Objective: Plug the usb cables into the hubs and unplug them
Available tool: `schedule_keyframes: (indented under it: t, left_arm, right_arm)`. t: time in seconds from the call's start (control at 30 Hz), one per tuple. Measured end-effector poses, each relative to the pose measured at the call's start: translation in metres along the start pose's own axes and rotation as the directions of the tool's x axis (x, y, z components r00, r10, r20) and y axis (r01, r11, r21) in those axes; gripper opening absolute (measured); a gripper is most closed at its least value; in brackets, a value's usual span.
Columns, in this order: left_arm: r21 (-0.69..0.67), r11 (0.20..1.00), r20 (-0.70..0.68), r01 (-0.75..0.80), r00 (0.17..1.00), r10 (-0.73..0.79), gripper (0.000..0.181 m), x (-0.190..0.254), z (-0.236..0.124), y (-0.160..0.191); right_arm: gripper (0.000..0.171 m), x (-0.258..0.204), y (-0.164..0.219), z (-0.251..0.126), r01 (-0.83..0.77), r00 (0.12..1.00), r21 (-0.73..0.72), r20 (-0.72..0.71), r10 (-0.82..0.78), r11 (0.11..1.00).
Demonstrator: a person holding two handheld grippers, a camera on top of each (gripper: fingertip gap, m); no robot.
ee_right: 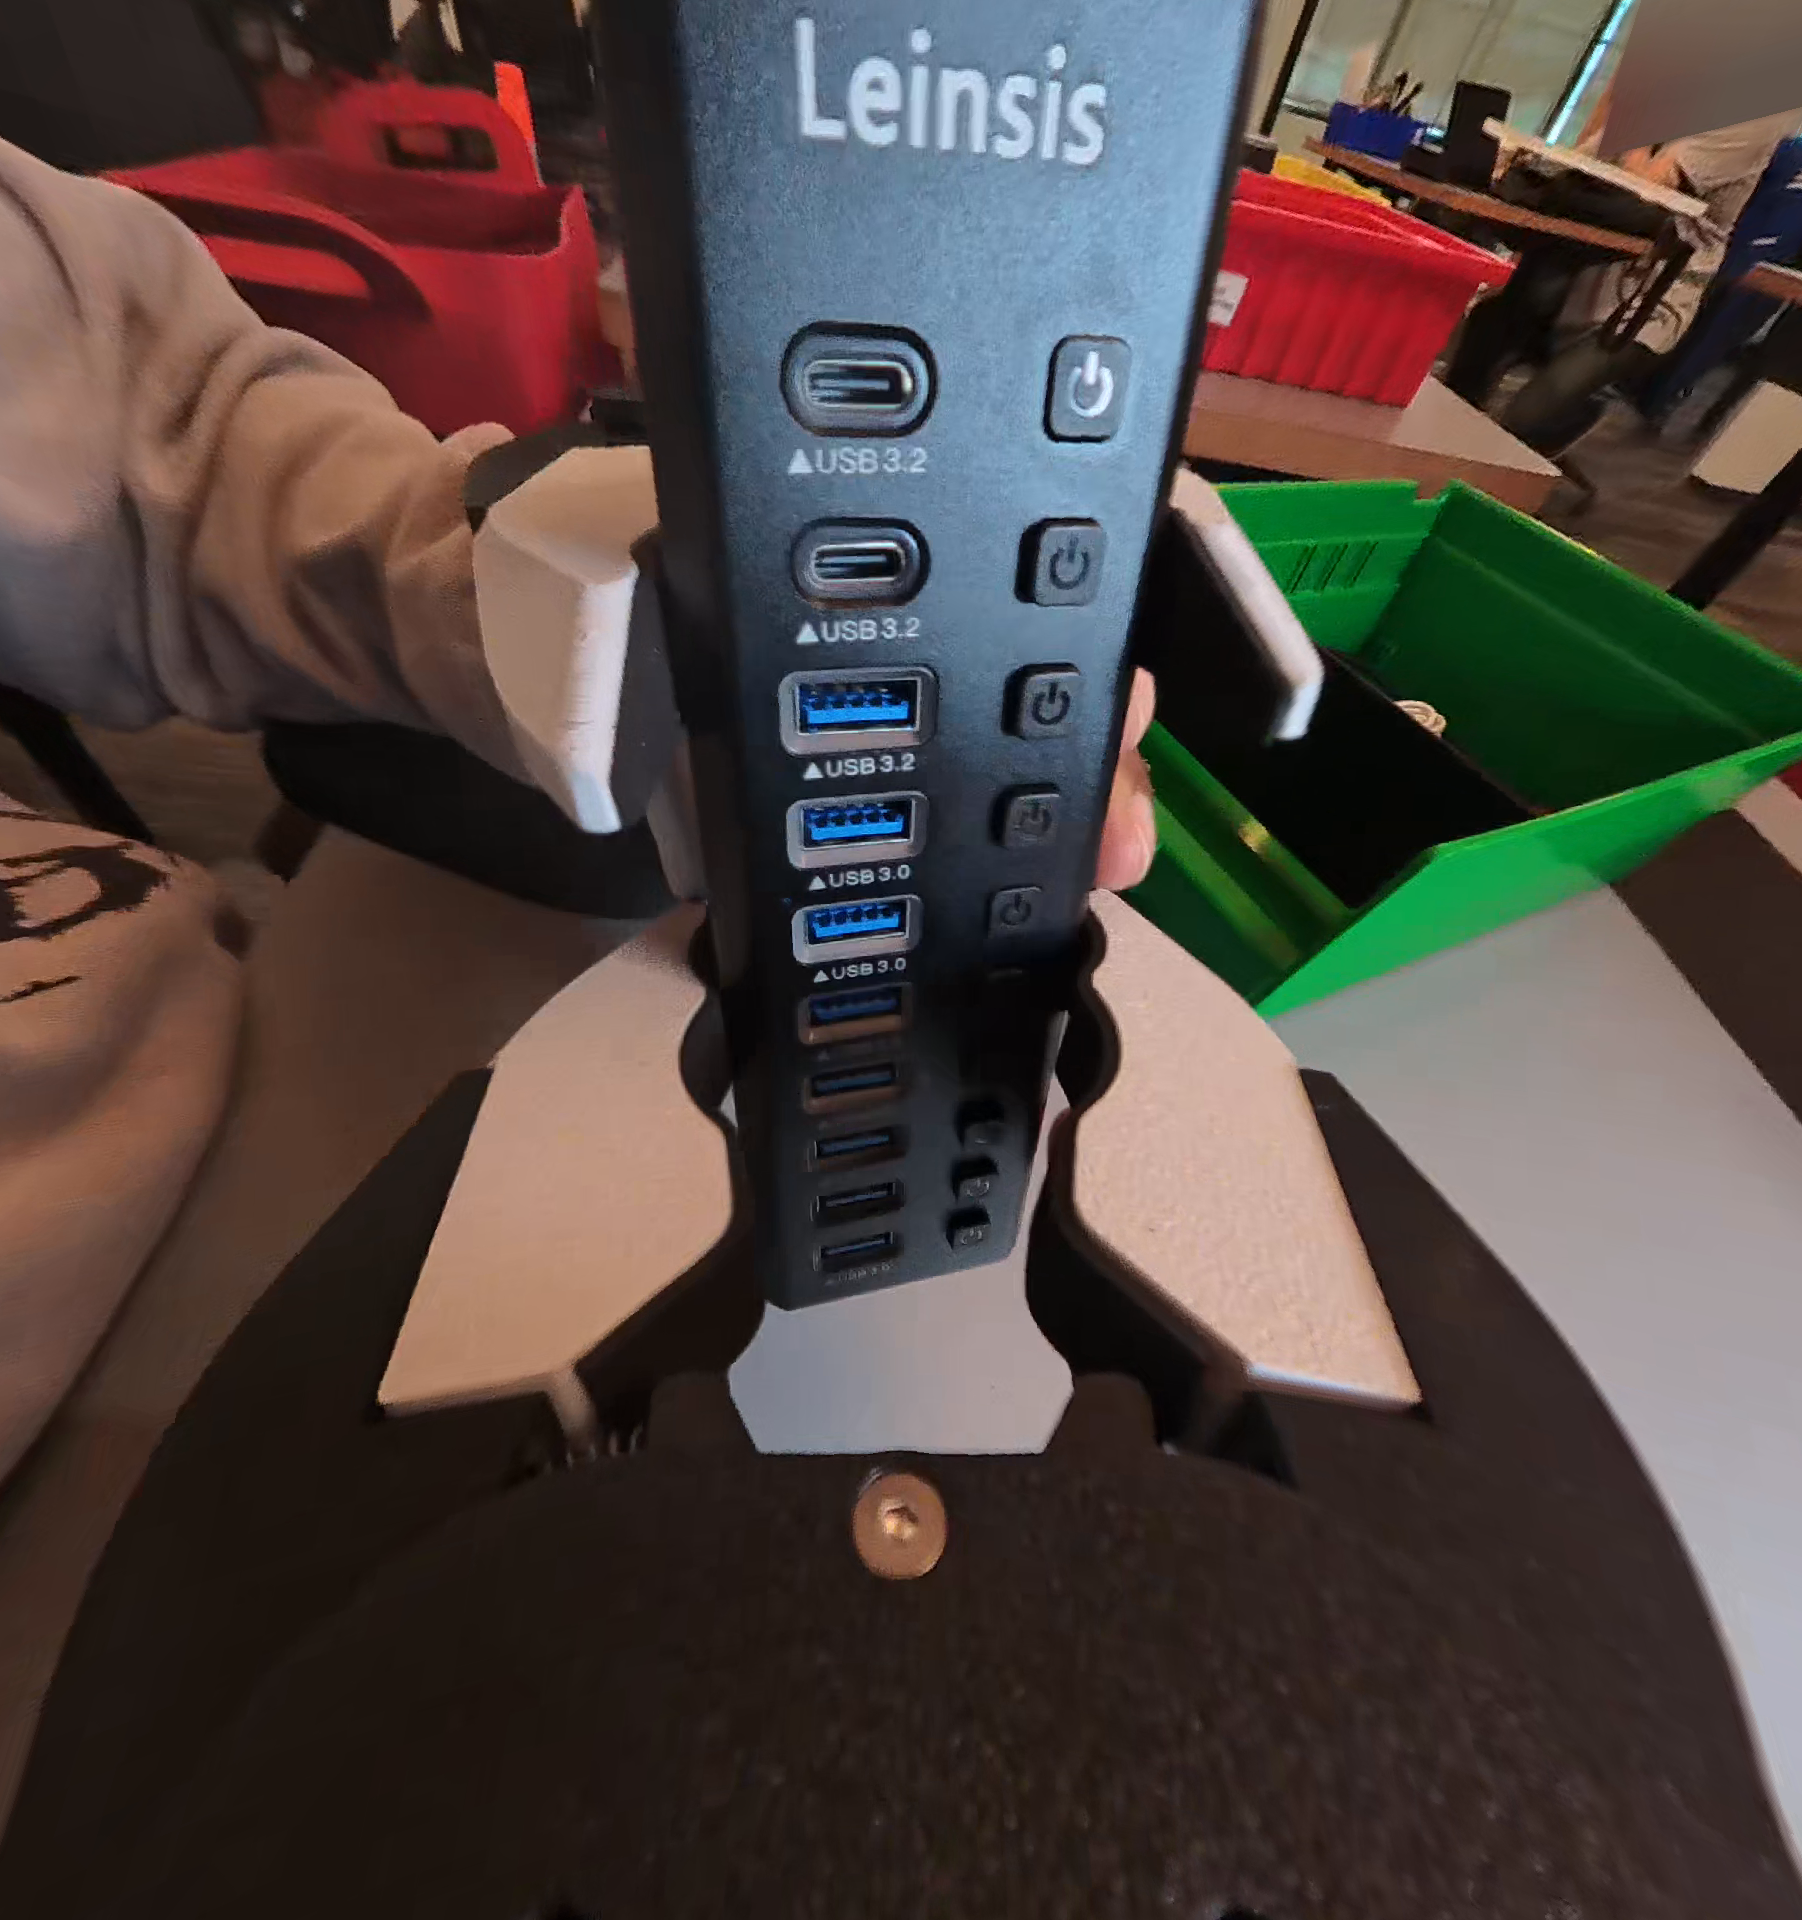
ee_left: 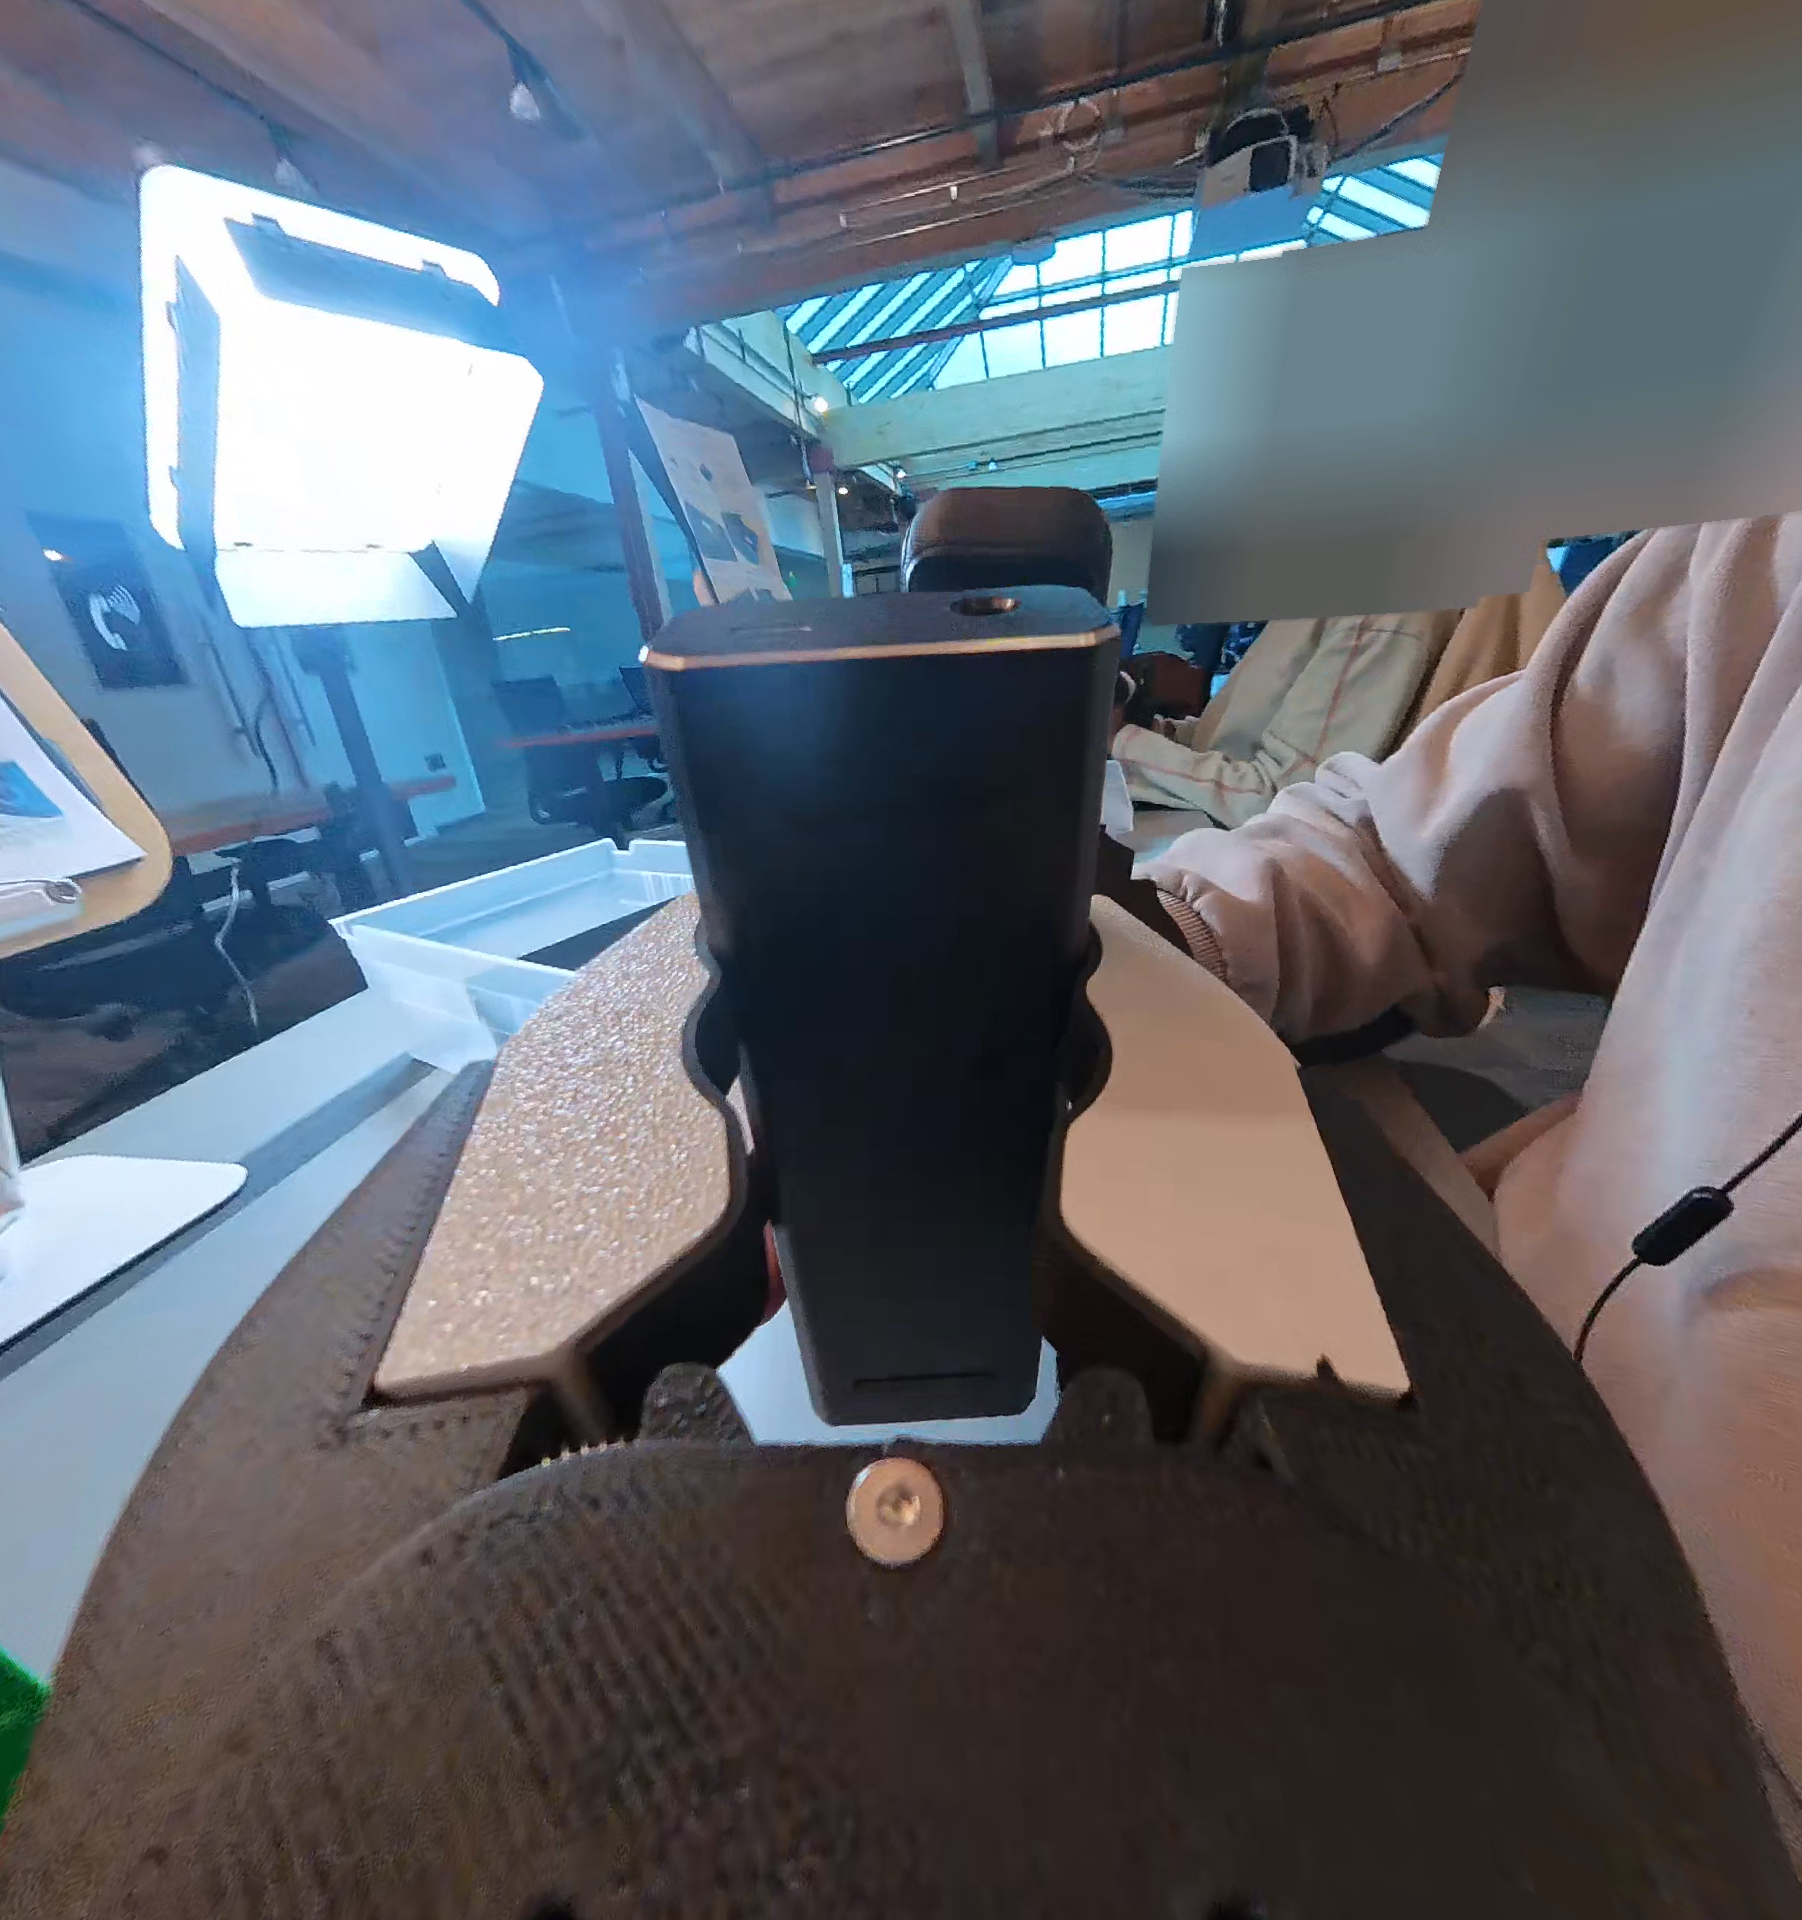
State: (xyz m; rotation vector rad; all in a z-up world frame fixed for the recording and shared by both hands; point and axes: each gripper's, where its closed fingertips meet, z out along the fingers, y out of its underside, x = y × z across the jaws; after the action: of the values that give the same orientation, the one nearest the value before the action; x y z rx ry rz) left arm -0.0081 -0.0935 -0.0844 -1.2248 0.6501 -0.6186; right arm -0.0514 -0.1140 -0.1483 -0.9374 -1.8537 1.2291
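Left wrist view: the left gripper [ee_left: 892, 997] was pinching the black hub [ee_left: 881, 966], which ran from 6 o'clock up to centre frame, plain back face toward the camera. A lit panel lamp [ee_left: 336, 416] stood at 10 o'clock, white trays [ee_left: 481, 935] at 9 o'clock on the grey table [ee_left: 180, 1299], and a person's pale sleeve [ee_left: 1499, 831] at 3 o'clock.

Right wrist view: the right gripper [ee_right: 897, 1018] was clamped on the same hub [ee_right: 938, 623], its port face toward the camera, a column of ports beside a column of buttons running toward 12 o'clock. The left gripper [ee_right: 907, 644] gripped the hub farther up, at centre. A green bin [ee_right: 1562, 748] sat at 2 o'clock; red bins [ee_right: 1333, 281] lay beyond. No cable was visible in any port.
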Motion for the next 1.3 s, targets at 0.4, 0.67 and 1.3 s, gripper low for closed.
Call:
schedule_keyframes:
  t: [0.4,0.67,1.3]
  left_arm:
    - [-0.07,0.997,0.127,0.013,0.992,-0.004,0.056,-0.029,-0.019,-0.004]
    - [-0.142,0.99,0.158,0.001,0.987,0.021,0.053,-0.037,-0.021,0.01]
    - [-0.292,0.955,0.162,-0.05,0.982,0.101,0.052,-0.042,-0.021,0.045]
  right_arm:
    - [0.061,0.075,0.009,-0.074,0.001,0.976,-0.213,-0.211,-0.047,0.977]
    - [0.061,0.261,0.063,-0.256,-0.305,0.774,-0.565,-0.616,-0.147,0.766]
    - [0.062,0.311,0.259,-0.317,-0.57,0.819,-0.788,-0.568,0.085,0.232]
